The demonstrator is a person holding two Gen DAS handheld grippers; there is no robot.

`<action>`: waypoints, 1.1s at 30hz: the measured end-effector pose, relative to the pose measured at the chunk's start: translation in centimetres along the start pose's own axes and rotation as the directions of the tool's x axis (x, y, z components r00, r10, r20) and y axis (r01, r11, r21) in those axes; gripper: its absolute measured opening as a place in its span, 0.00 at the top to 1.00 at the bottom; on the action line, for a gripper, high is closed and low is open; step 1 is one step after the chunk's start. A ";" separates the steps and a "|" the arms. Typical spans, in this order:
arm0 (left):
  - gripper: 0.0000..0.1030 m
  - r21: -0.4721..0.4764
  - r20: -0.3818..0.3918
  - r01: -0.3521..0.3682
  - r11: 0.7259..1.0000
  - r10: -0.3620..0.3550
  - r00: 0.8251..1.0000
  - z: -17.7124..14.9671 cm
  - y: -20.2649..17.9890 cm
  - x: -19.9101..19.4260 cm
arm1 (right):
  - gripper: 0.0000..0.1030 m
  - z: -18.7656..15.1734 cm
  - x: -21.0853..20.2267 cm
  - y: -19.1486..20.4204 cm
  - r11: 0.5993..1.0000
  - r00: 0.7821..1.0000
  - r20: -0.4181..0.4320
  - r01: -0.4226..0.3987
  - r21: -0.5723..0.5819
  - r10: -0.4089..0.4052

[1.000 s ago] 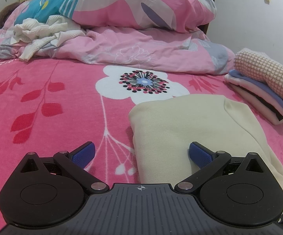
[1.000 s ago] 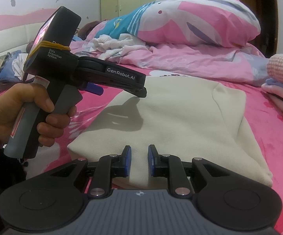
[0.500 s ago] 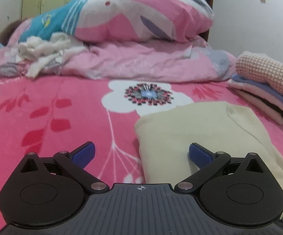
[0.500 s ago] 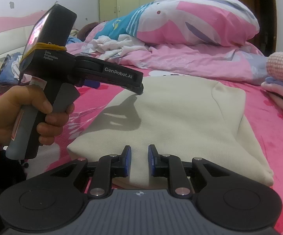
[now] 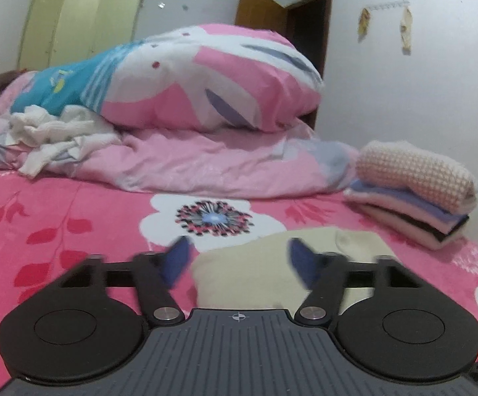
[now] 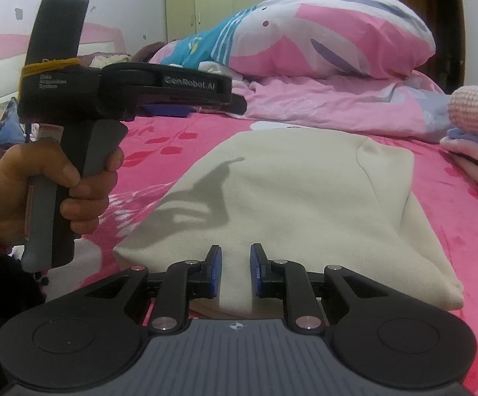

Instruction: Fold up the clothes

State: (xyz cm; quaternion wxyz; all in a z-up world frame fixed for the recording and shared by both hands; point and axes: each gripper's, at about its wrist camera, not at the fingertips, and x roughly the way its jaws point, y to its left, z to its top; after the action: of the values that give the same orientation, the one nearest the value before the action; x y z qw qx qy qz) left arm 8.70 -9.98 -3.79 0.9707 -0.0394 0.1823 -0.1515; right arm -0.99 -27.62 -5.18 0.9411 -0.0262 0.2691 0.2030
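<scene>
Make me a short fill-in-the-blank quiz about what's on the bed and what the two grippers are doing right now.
1. The folded garment lying flat on the bedsheet is ____ in colour.
2. The stack of folded clothes is topped by a pink ____ piece.
3. The left gripper is held ____ the bed, jaws apart.
4. The right gripper has its jaws nearly together but grips ____.

Missing words: cream; knitted; above; nothing
</scene>
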 end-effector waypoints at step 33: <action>0.18 0.003 -0.245 0.210 0.978 -0.203 0.948 4.7 -4.3 10.2 | 0.62 6.3 -1.5 -18.9 0.860 0.983 0.182 -0.109 0.498 0.019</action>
State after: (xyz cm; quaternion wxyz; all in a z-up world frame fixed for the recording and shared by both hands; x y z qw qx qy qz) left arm 18.25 -17.07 -2.37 0.9203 -0.0255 0.2924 -0.2585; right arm 8.49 -44.48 -0.18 0.9272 0.2481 0.2318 0.1580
